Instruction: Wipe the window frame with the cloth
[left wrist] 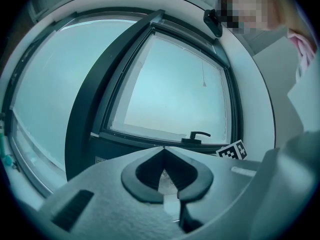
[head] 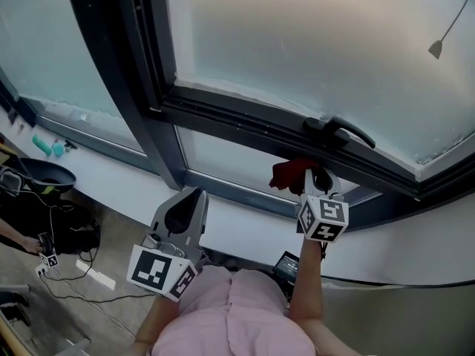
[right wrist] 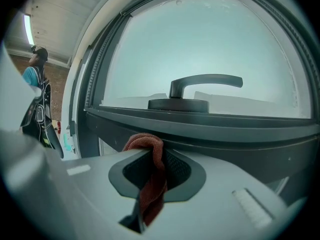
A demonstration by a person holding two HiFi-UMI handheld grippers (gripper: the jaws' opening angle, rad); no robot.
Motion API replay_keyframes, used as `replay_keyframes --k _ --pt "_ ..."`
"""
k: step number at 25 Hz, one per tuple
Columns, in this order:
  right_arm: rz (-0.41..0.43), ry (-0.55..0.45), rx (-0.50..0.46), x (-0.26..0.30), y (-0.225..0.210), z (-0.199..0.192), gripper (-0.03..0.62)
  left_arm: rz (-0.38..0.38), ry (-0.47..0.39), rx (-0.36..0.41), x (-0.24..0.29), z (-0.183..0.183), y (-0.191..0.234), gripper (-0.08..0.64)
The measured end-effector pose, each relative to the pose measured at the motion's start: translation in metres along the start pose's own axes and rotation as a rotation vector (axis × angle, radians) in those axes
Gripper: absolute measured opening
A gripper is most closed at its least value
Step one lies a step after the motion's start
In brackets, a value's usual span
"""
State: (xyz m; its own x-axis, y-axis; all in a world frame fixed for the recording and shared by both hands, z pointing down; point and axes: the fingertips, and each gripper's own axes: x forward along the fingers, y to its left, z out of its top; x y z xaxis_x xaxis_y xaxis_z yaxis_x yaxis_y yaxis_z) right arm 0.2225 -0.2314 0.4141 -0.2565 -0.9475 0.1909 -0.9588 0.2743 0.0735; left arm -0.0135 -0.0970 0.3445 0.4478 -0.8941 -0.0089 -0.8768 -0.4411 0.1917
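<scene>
Right gripper: we've got it raised to the window, its jaws pinched onto the cloth.
Cloth: red. In the right gripper view it bunches over the jaw tips and a strip of it hangs down between them.
Cloth position: it sits right up at the lower rail of the window frame, just under the handle. We can't say for sure that it touches.
Window frame: dark. Its rail runs across the right gripper view with the handle directly above, lever pointing right.
Left gripper: we hold it low and to the left, well apart from the frame, over the white sill.
Left jaws: its own view shows the tips pressed together at with nothing between them.
Marker cubes: one on the right gripper and one on the left. The right one also peeks into the left gripper view.
Glass: frosted and pale above the rail.
</scene>
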Motion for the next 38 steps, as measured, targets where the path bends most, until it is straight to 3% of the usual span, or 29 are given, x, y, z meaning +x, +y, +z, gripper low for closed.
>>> replay_keyframes --k 19,38 --pt "0.017 -0.001 -0.019 -0.004 -0.007 0.0 0.052 0.032 -0.016 0.0 -0.004 0.0 -0.002 -0.003" --pt "-0.082 0.022 0.01 -0.024 -0.048 -0.01 0.054 0.009 -0.005 -0.002 -0.001 -0.001 -0.011 -0.003"
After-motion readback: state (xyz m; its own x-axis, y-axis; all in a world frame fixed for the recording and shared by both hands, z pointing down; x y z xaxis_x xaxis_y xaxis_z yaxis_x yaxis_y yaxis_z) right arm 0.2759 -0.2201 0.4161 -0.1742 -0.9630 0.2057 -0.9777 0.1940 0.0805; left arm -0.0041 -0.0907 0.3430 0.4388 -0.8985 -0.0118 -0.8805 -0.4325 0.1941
